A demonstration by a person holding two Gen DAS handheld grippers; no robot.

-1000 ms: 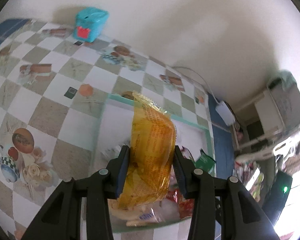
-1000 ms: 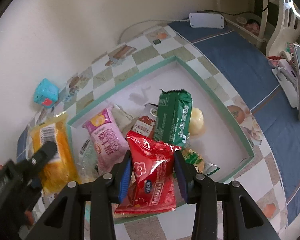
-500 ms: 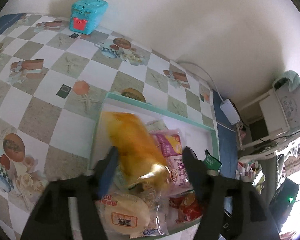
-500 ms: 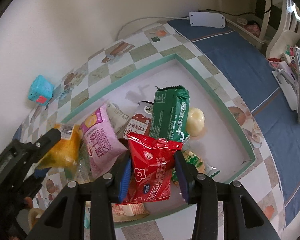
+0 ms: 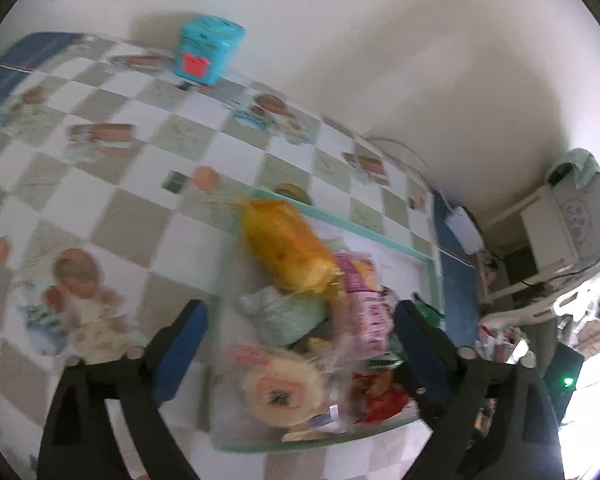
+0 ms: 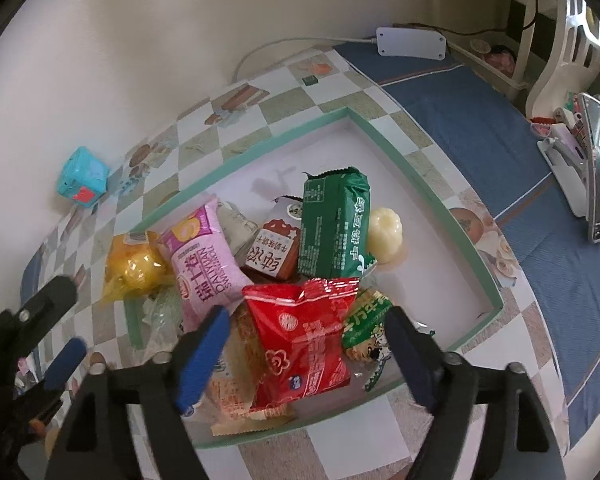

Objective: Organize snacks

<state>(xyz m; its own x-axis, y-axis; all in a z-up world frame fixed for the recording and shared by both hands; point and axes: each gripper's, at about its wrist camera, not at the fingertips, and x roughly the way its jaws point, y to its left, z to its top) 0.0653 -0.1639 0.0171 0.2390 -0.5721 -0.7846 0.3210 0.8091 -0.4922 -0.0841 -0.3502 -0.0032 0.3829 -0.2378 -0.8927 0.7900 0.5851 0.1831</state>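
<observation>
Since both packets are released: yellow packet [image 6: 134, 264] and red packet [image 6: 304, 340] now lie in tray [image 6: 452, 216]; left gripper [image 5: 300, 344] and right gripper [image 6: 308, 356] jaws spread, empty; two more snacks sorted

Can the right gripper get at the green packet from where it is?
Probably yes. The right gripper is open above the tray, and the green packet lies on top of the pile, just beyond the red packet between the fingers. Nothing covers it; the left gripper is off to the side.
</observation>
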